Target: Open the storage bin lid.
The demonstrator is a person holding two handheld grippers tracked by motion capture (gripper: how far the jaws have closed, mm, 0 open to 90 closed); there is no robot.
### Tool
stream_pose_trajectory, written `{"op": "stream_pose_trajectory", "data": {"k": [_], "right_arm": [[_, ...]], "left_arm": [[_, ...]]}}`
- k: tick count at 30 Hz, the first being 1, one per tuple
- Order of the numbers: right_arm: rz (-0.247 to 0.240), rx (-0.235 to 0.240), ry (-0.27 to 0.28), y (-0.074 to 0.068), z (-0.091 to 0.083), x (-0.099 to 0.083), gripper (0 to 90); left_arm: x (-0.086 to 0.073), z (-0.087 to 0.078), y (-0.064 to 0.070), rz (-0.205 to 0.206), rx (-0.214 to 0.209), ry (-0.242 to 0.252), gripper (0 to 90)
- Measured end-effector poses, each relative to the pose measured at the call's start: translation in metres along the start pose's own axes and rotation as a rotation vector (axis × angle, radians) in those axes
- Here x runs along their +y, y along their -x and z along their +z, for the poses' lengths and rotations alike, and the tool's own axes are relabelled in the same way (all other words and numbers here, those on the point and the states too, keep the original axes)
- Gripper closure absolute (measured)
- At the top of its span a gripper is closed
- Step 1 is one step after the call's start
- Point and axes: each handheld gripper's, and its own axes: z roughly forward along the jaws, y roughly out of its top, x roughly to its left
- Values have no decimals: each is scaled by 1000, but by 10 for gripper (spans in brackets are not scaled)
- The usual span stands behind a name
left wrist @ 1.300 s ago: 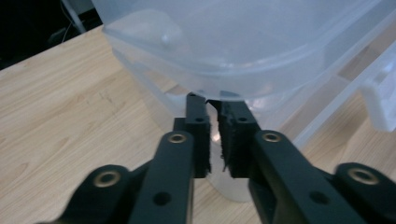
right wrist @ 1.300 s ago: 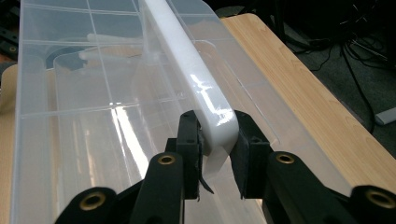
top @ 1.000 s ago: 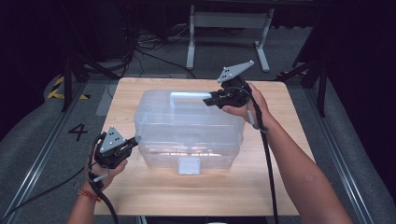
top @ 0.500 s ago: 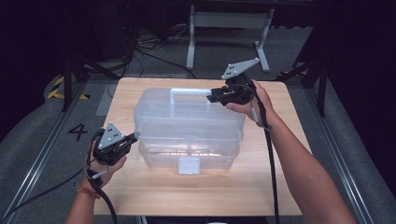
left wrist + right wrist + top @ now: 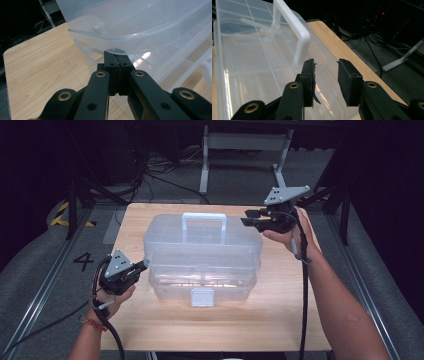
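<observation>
A clear, ribbed plastic box [image 5: 202,257] with a white loop handle [image 5: 204,220] sits mid-table on pale wood [image 5: 280,305]. At its 9 o'clock the left gripper [image 5: 142,266] is pressed closed, empty, against the lid's rim; at 2 o'clock the right gripper [image 5: 248,217] hangs half-open, holding nothing

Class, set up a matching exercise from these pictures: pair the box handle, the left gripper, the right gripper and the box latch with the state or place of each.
Things:
1. handle
2. left gripper
3. right gripper
4. latch

States or places:
A. jaws apart, near the box's far right corner
B. white, on top of the lid
C. middle of the box's near side
D. jaws shut, at the box's left end

Pairs: 1-B, 2-D, 3-A, 4-C
</observation>
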Motion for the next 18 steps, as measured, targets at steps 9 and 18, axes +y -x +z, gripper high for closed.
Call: {"op": "stream_pose_trajectory", "data": {"k": [9, 18], "right_arm": [[38, -57, 28, 3, -26, -38, 631], [56, -100, 57, 2, -46, -70, 599]], "left_arm": [[8, -1, -4, 16, 0, -13, 891], [9, 0, -5, 5, -4, -7, 891]]}}
